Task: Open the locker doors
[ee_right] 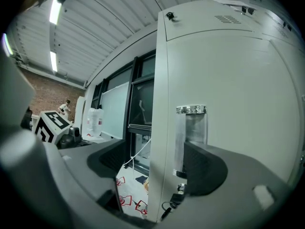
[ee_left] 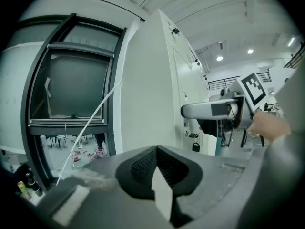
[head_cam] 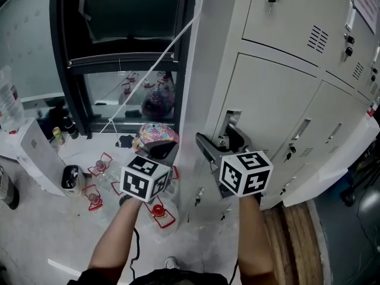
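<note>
Left tongs [ee_left: 157, 175], right tongs [ee_right: 157, 166], one handle [ee_right: 192, 128]

locker doors [head_cam: 279, 100]: pale grey, plain
left gripper [ee_left: 156, 171]: dark grey jaws, cube of black-and-white squares
right gripper [ee_right: 157, 168]: same grey, same cube pattern
window frame [head_cam: 119, 61]: black
door handle [ee_right: 190, 109]: shiny silver
cap [head_cam: 155, 136]: pink, multicoloured print

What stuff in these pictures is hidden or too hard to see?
- Inside the lockers: head view, their doors are shut.
- Lower end of the handle: right gripper view, a jaw of the open right gripper covers it, so I can't tell whether they touch.
- The paper at top right: head view, cut off by the edge, print too small.
- The red-framed things low at left: head view, too small to name.
</note>
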`<act>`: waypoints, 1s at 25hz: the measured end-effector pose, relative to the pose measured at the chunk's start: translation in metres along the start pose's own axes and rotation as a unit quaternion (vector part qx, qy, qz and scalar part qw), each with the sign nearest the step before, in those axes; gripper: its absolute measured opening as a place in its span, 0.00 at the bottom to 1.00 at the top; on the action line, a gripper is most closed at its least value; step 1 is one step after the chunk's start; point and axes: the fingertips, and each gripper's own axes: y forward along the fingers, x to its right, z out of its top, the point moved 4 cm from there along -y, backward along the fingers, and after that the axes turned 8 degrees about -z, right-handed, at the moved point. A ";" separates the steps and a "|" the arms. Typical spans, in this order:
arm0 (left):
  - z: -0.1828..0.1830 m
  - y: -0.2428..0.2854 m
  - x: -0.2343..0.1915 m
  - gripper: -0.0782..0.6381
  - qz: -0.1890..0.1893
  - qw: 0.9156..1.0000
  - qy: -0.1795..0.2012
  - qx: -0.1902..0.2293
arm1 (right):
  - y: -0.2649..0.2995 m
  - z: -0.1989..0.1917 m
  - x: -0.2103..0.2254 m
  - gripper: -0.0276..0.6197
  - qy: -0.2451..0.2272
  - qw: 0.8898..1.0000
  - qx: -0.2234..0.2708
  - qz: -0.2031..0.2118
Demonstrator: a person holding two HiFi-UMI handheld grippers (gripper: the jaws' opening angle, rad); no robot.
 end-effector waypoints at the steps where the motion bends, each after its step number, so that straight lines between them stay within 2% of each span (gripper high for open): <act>1: 0.000 0.000 0.000 0.11 -0.002 1.000 0.000 0.000 | 0.000 0.000 0.000 0.61 0.001 1.000 0.000 -0.001; 10: 0.000 -0.002 0.004 0.11 -0.002 1.000 0.001 0.000 | -0.005 0.000 0.000 0.60 0.008 1.000 -0.008 0.004; 14: 0.000 -0.004 0.011 0.11 0.001 1.000 0.001 -0.001 | -0.012 0.000 0.002 0.54 0.006 1.000 -0.010 0.005; 25: 0.007 -0.013 0.045 0.11 0.027 1.000 0.001 0.002 | -0.040 0.000 0.000 0.51 0.004 0.999 -0.011 0.038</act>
